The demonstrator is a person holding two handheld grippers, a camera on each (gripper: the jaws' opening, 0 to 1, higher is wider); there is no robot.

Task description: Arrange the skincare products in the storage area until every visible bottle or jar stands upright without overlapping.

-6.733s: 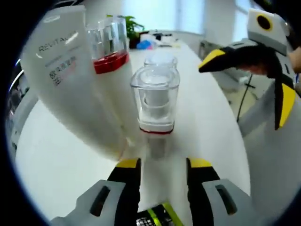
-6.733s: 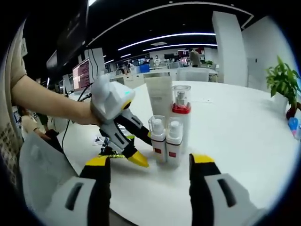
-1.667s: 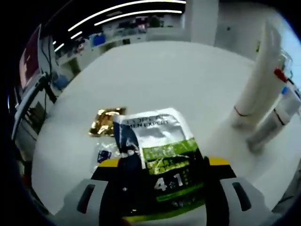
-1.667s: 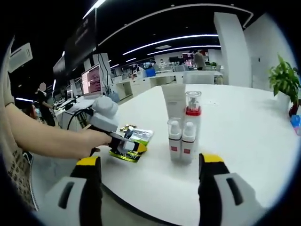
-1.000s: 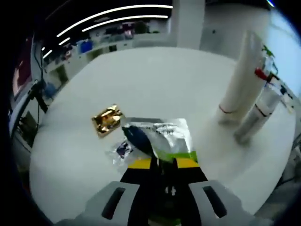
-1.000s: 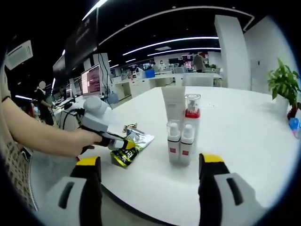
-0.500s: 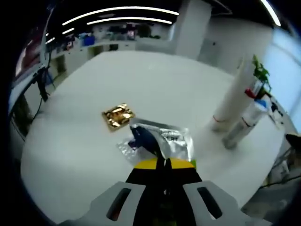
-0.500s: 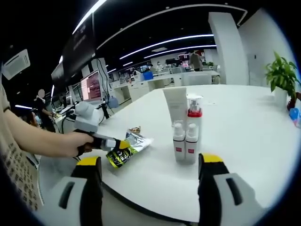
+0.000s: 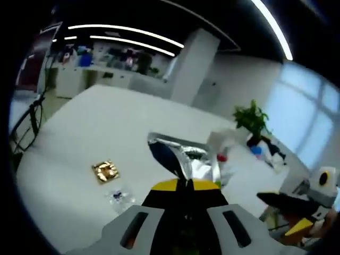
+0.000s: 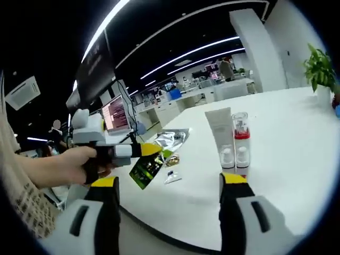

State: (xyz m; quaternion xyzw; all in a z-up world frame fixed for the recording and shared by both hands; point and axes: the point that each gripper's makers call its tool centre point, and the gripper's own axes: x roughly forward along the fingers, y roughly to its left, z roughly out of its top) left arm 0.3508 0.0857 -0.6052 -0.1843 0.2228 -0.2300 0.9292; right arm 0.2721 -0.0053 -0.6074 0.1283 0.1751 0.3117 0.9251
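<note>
Skincare bottles point(image 10: 234, 147) and the white tube point(image 10: 217, 132) stand upright in a tight cluster on the white table point(image 10: 276, 154). Left gripper point(image 10: 155, 149) is clamped on a foil sachet point(image 9: 183, 158), held up off the table; right gripper point(image 10: 169, 183) hangs wide open. Next, I'd guess, set the sachet down clear of the bottles.

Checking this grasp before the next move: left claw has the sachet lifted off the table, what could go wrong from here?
1. The left claw pinches the foil sachet partway along; both ends hang free, so it may slip or swing out.
2. Carried toward the upright bottles, the loose end could topple them.
3. The gold packet and small clear packet lie flat on the table, easily missed.
</note>
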